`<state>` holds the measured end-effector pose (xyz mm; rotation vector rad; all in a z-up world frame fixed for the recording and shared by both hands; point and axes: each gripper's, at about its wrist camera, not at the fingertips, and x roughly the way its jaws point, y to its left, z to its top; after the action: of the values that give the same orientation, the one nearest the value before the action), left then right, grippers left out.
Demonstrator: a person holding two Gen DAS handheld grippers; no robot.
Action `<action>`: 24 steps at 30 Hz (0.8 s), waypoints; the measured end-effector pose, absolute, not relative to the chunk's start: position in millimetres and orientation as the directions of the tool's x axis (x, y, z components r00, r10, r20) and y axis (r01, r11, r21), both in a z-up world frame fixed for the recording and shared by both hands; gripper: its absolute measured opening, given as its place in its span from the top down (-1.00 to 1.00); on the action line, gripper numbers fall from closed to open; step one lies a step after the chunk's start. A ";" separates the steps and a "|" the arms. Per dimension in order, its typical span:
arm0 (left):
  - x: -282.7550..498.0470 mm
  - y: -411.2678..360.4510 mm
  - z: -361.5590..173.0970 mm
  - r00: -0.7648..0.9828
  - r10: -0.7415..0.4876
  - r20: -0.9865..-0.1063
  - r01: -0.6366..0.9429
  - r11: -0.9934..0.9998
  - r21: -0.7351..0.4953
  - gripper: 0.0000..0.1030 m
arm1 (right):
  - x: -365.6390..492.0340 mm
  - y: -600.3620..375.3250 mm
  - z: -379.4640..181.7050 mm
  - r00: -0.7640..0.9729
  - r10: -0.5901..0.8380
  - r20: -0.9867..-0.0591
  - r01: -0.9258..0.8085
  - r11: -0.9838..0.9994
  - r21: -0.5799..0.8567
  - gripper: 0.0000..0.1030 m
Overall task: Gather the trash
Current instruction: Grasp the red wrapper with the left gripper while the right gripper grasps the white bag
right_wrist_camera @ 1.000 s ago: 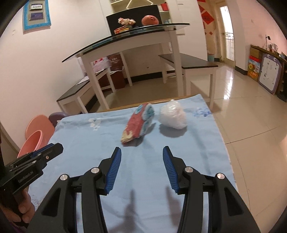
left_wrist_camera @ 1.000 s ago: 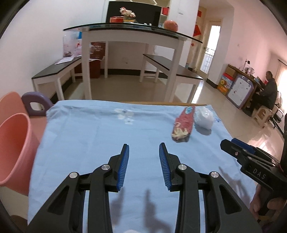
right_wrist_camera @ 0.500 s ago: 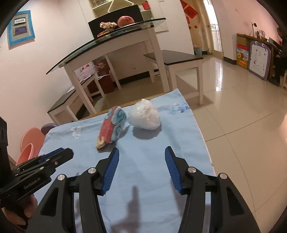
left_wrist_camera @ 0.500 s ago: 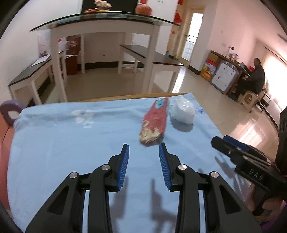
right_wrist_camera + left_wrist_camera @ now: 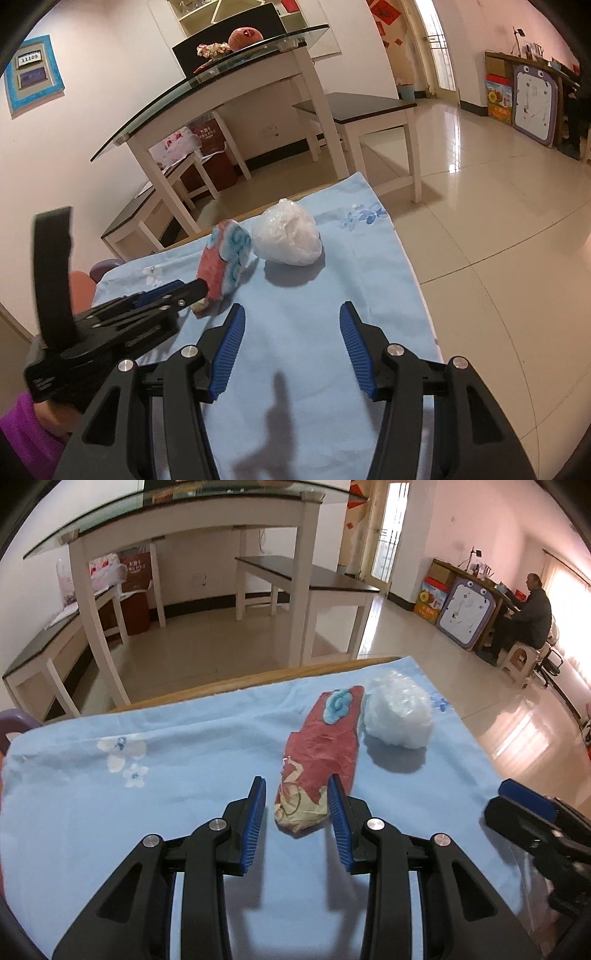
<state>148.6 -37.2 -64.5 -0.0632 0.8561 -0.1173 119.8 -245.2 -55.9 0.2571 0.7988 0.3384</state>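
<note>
A crumpled red snack wrapper with a blue flower print lies on the blue cloth covering the table. A white crumpled plastic bag lies just right of it. My left gripper is open, its fingers on either side of the wrapper's near end without gripping it. My right gripper is open and empty, a short way in front of the white bag. The wrapper and the left gripper also show in the right wrist view.
A pink bin and a purple object stand at the table's left. A glass-topped white table and dark benches stand beyond. The cloth's right edge drops to tiled floor. A man sits far right.
My left gripper has moved forward and right until its open fingers flank the wrapper's near end. My right gripper has moved forward toward the white bag. Both stay open.
</note>
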 end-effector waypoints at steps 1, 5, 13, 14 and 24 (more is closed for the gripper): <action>150.6 -36.5 -65.3 0.645 -0.137 -0.752 0.080 0.991 -0.112 0.32 | 120.4 -246.4 -56.1 0.649 0.390 -0.653 -0.198 0.915 0.351 -0.04; 155.6 -37.8 -68.7 0.625 -0.190 -0.757 0.104 0.981 -0.161 0.32 | 128.0 -246.9 -57.3 0.644 0.392 -0.657 -0.194 0.914 0.356 -0.06; 154.9 -35.7 -67.0 0.645 -0.220 -0.732 0.114 0.975 -0.192 0.32 | 133.5 -244.9 -60.3 0.642 0.388 -0.661 -0.180 0.915 0.362 -0.06; 154.2 -38.0 -67.1 0.645 -0.220 -0.732 0.113 0.975 -0.194 0.32 | 133.5 -244.5 -61.6 0.640 0.387 -0.664 -0.178 0.915 0.363 -0.06; 142.6 -49.2 -63.9 0.667 -0.190 -0.721 0.111 0.981 -0.156 0.57 | 132.6 -242.6 -64.1 0.637 0.386 -0.667 -0.177 0.916 0.360 -0.06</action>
<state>142.6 -49.2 -63.9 -0.1018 0.8240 -0.1706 132.6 -242.6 -64.1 0.2732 0.8208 0.3262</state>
